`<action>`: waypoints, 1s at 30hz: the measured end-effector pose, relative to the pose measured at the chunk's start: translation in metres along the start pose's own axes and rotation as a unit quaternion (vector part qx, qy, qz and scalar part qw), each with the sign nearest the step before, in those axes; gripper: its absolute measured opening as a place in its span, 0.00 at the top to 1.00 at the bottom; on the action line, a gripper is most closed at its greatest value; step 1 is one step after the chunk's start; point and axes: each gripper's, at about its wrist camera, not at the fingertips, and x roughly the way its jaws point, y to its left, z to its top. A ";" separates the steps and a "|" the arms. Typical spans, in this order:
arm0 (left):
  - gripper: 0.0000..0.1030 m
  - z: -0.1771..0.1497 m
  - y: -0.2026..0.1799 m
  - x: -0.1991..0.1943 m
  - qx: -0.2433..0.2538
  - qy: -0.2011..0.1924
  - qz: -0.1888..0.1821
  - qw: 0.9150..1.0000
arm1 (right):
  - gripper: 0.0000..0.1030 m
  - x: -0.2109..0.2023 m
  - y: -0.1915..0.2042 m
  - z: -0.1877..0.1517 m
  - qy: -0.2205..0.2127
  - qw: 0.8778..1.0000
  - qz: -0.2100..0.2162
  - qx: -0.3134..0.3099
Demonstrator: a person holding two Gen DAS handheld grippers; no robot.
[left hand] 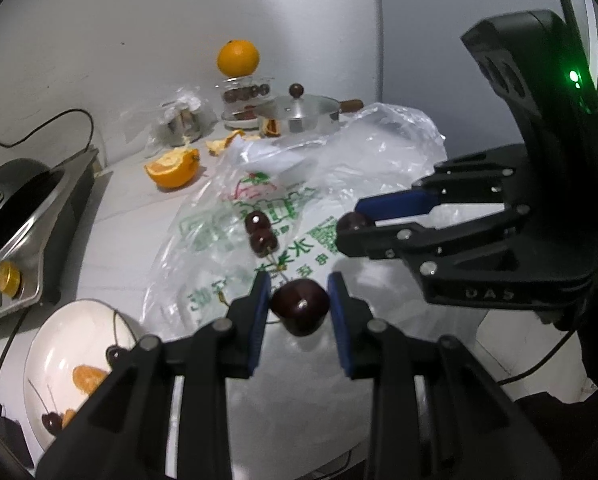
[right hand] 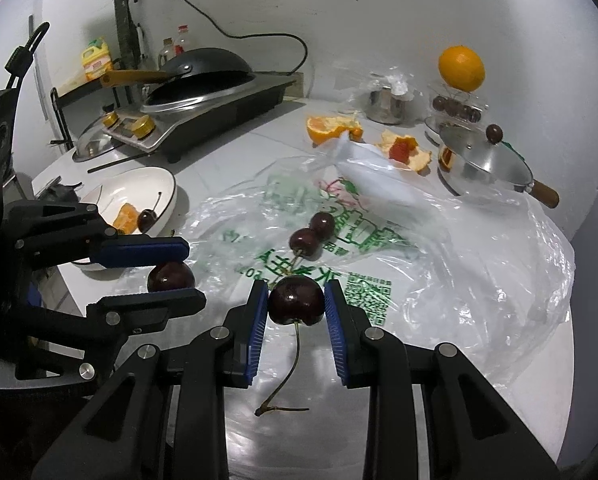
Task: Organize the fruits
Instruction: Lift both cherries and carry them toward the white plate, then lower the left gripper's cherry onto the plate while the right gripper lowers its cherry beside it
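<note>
My left gripper (left hand: 299,294) is shut on a dark red cherry (left hand: 299,308), held a little above the printed plastic bag (left hand: 219,232). My right gripper (right hand: 296,298) is shut on another cherry (right hand: 296,300), whose stem hangs down. Each wrist view shows the other gripper: the right gripper (left hand: 349,222) and the left gripper (right hand: 171,274) each have a cherry between the pads. Two more cherries (right hand: 313,234) lie joined on the bag. A white plate (right hand: 139,184) at the left holds a cherry (right hand: 147,219) and orange segments (right hand: 123,214).
An induction cooker (right hand: 219,108) with a black wok stands at the back left. A lidded steel pot (right hand: 483,156), a whole orange (right hand: 461,68) on a glass container, a half orange (right hand: 331,128) and peels (right hand: 407,150) sit at the back.
</note>
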 end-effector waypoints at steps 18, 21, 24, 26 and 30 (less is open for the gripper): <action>0.71 -0.036 0.048 -0.036 -0.041 -0.016 0.028 0.999 | 0.70 0.009 0.055 0.019 0.005 0.999 0.003 -0.042; 0.71 -0.041 0.056 -0.041 -0.046 -0.019 0.035 0.998 | 0.70 0.010 0.064 0.025 0.004 0.999 0.003 -0.049; 0.71 -0.046 0.066 -0.046 -0.055 -0.022 0.042 0.997 | 0.70 0.013 0.071 0.030 0.004 0.998 0.004 -0.057; 0.71 -0.049 0.074 -0.049 -0.064 -0.024 0.047 0.997 | 0.70 0.014 0.077 0.033 0.005 0.998 0.006 -0.062; 0.71 -0.054 0.087 -0.056 -0.080 -0.029 0.054 0.995 | 0.70 0.018 0.088 0.038 0.006 0.997 0.012 -0.069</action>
